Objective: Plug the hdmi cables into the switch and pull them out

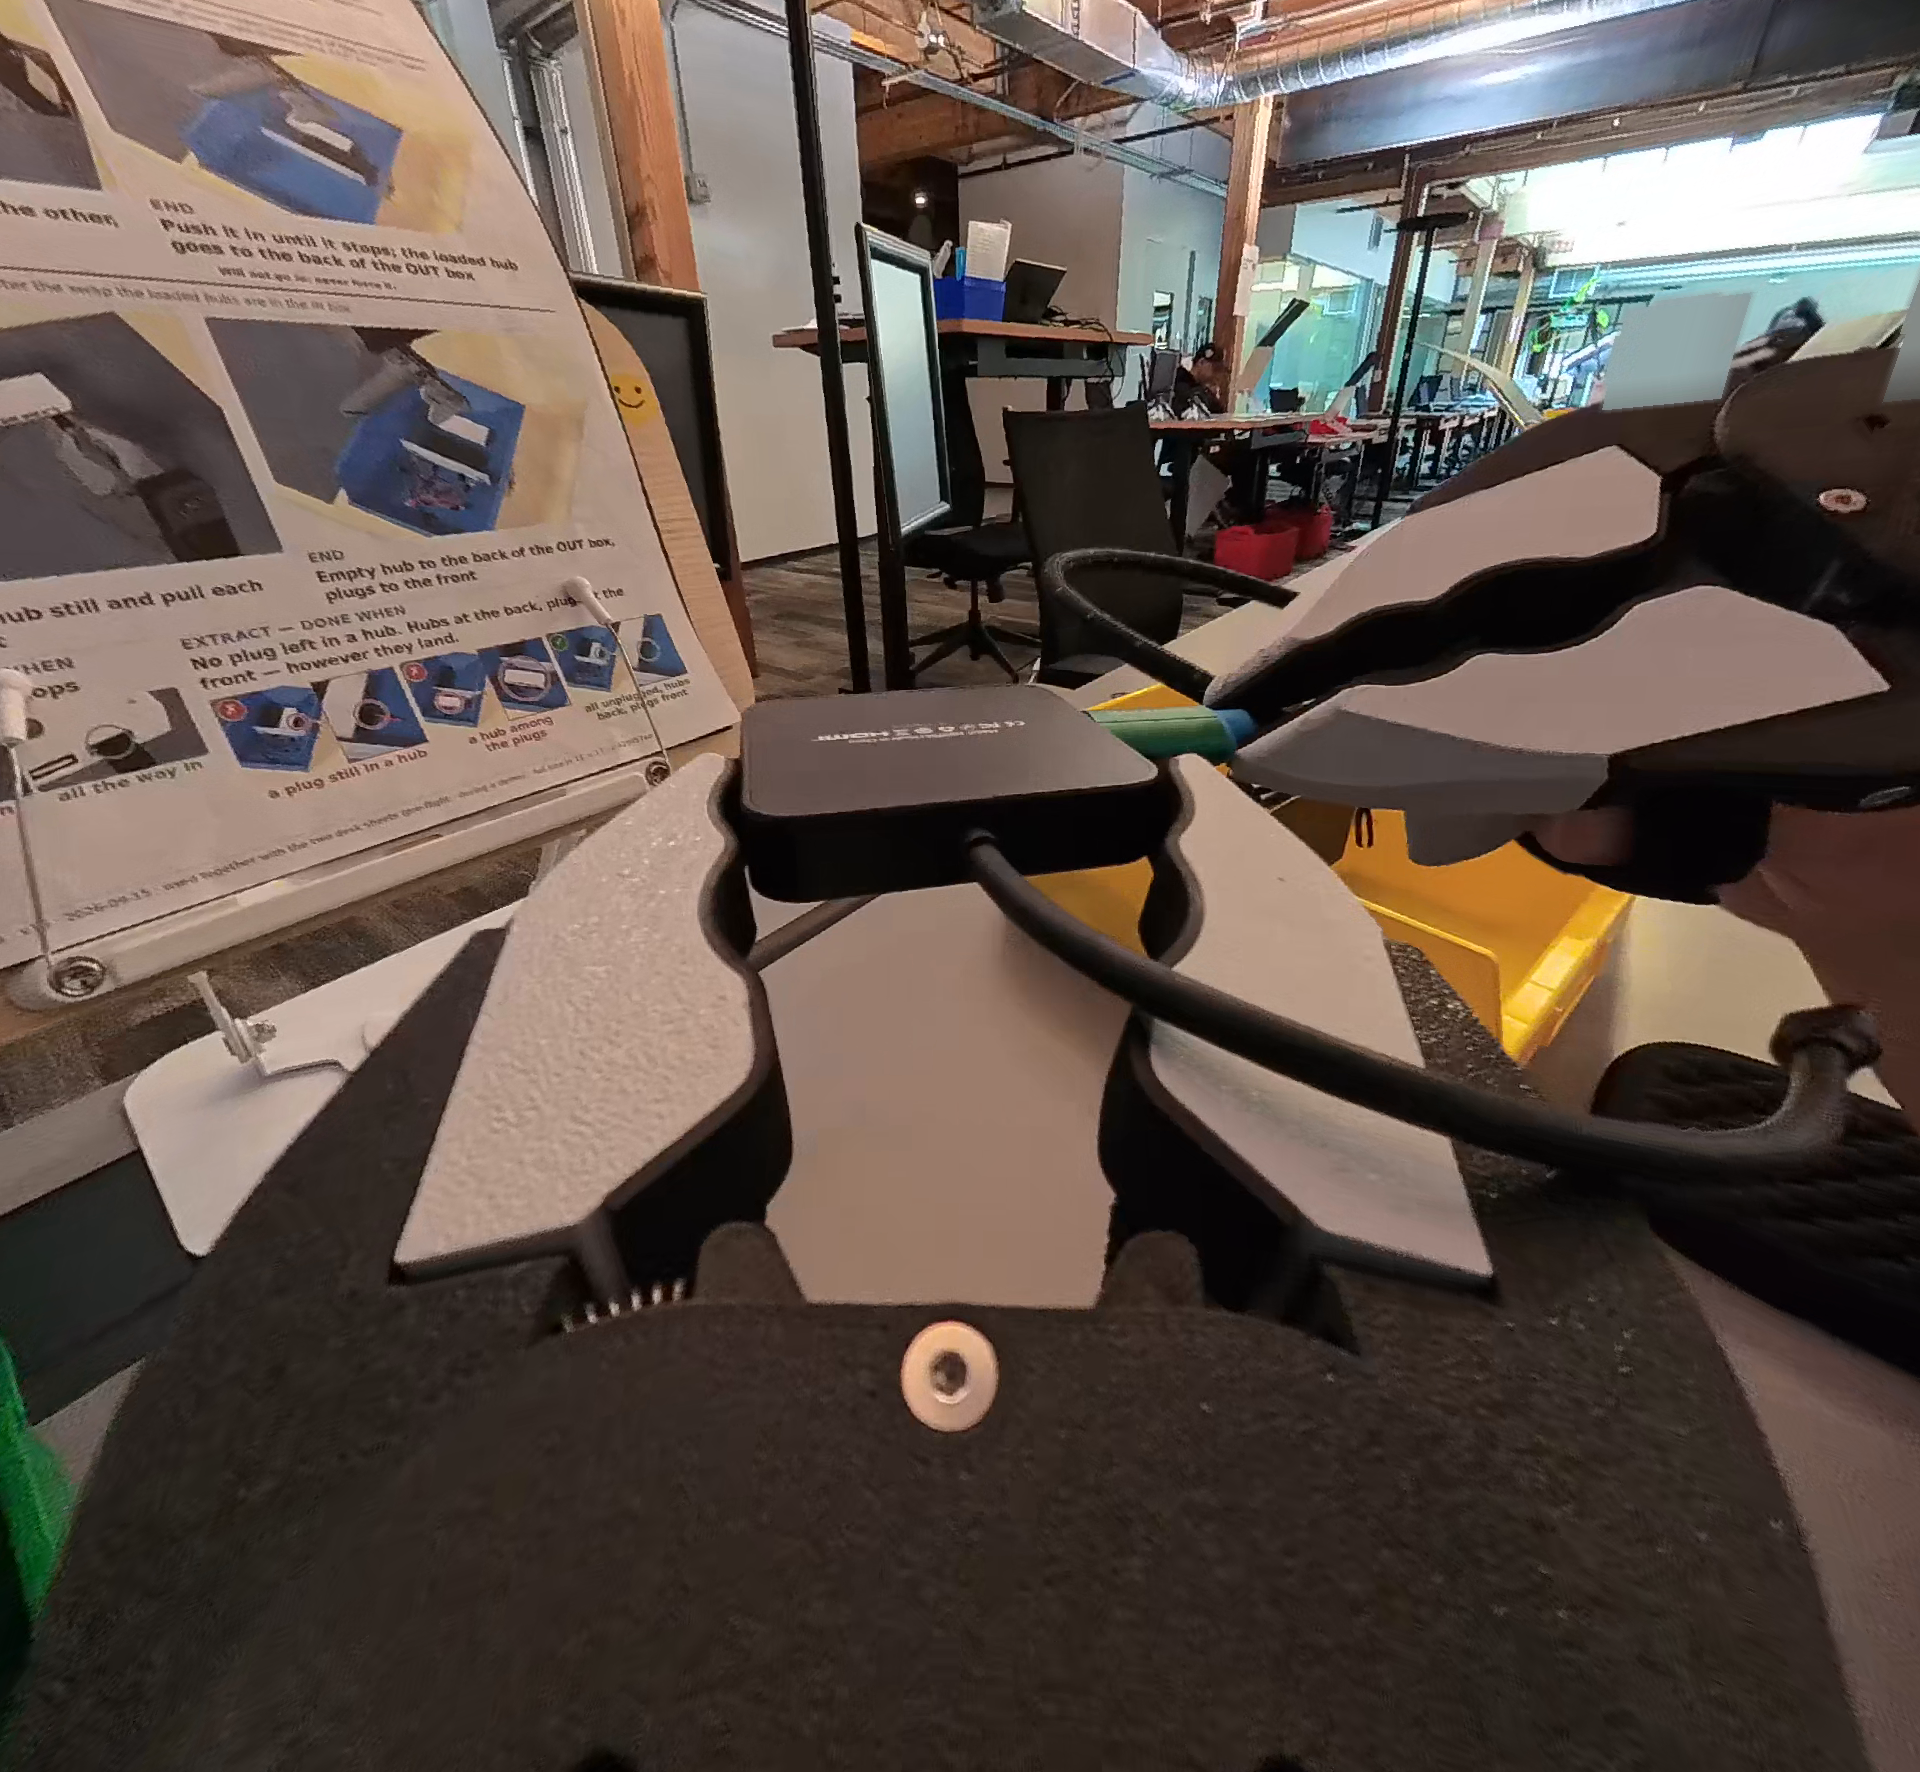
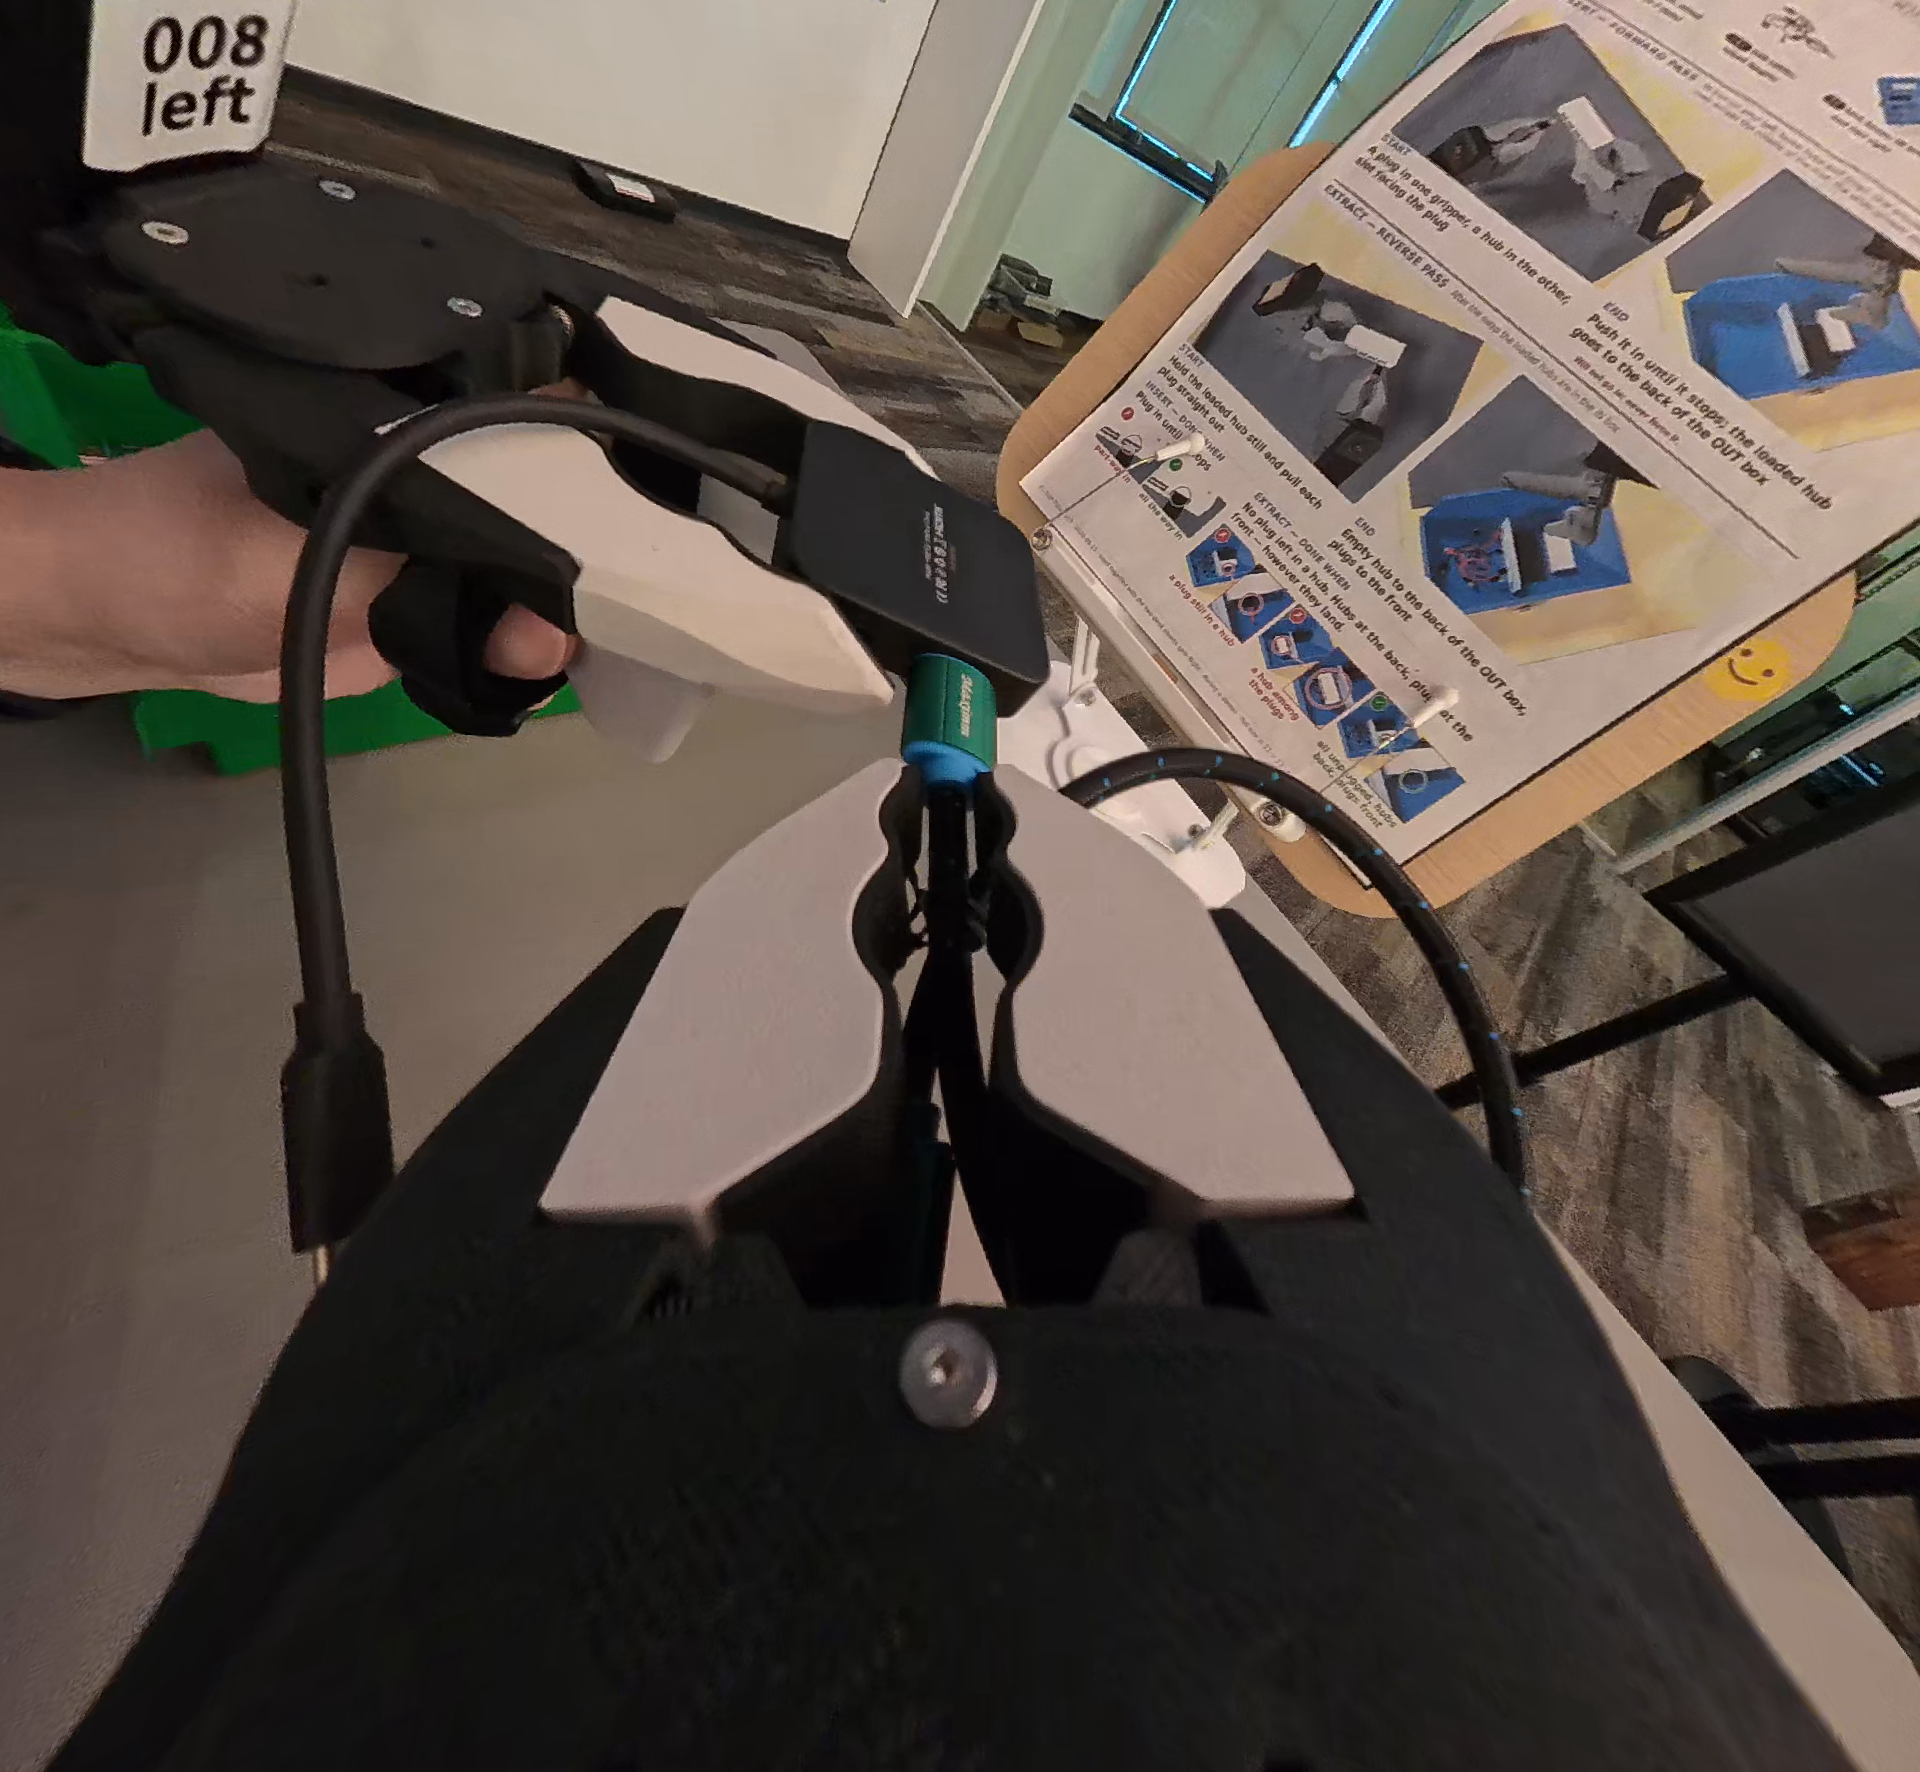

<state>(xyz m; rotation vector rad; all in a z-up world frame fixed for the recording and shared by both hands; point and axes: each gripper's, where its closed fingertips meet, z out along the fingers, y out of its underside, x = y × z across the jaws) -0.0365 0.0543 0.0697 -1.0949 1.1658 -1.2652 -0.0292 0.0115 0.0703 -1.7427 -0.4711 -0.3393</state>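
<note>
My left gripper (image 1: 948, 808) is shut on the black hdmi switch (image 1: 940, 756) and holds it by its two sides above the table. The switch's own black lead (image 1: 1351, 1068) trails off to the right. A green hdmi plug (image 2: 948, 704) with a blue collar meets the switch's (image 2: 935, 569) edge, and no metal tip shows. My right gripper (image 2: 948, 787) is shut on the braided black cable (image 2: 1444, 933) just behind that plug. The right gripper (image 1: 1236, 725) and plug (image 1: 1153, 730) also show in the left wrist view. The left gripper (image 2: 883, 559) shows in the right wrist view.
An instruction sheet (image 1: 312, 475) on a wooden board stands at the table's far edge on a white stand (image 1: 249, 1099). A yellow bin (image 1: 1475, 922) lies under the right gripper. A green object (image 2: 312, 725) sits behind the left hand. The switch lead's end plug (image 2: 332, 1130) hangs free.
</note>
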